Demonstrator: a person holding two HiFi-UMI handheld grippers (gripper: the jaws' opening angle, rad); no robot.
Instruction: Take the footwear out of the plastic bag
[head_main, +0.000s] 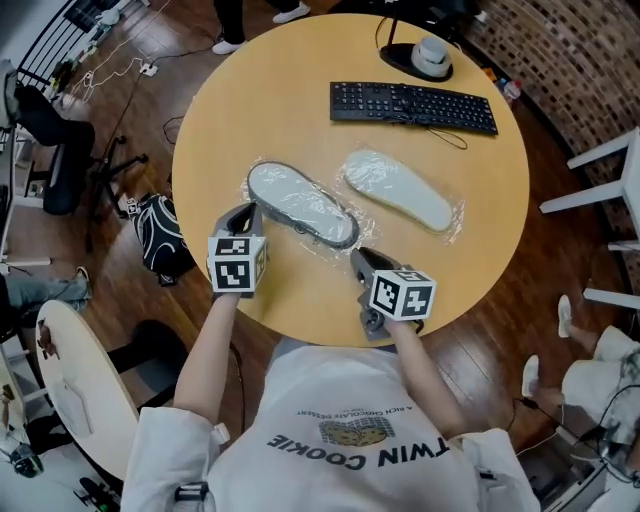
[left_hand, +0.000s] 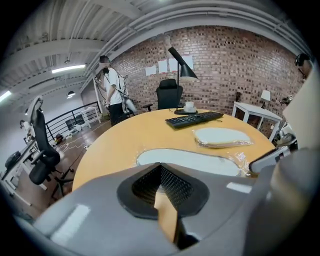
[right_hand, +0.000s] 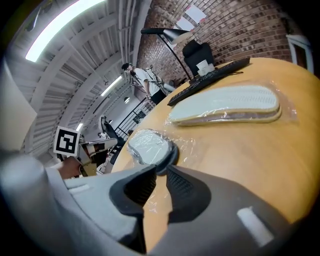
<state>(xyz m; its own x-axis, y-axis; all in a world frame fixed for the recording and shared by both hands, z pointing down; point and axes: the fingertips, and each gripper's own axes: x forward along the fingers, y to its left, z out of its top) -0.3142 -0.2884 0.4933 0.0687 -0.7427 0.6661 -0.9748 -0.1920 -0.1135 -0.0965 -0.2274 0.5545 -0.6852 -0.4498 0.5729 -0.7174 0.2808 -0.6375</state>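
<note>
With my left gripper (left_hand: 160, 166) pressed shut and my right gripper (right_hand: 159, 170) barely parted, I risk the slick plastic bag (head_main: 262, 170) slipping free or tearing round the slipper (head_main: 298, 203)

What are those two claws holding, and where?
Nothing visibly: the left gripper is shut beside the bagged slipper; the right gripper is slightly open at its other end.

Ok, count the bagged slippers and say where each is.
2. The left slipper lies near the table's front edge; the right slipper beside it, nearer the keyboard. None seems hidden.
</note>
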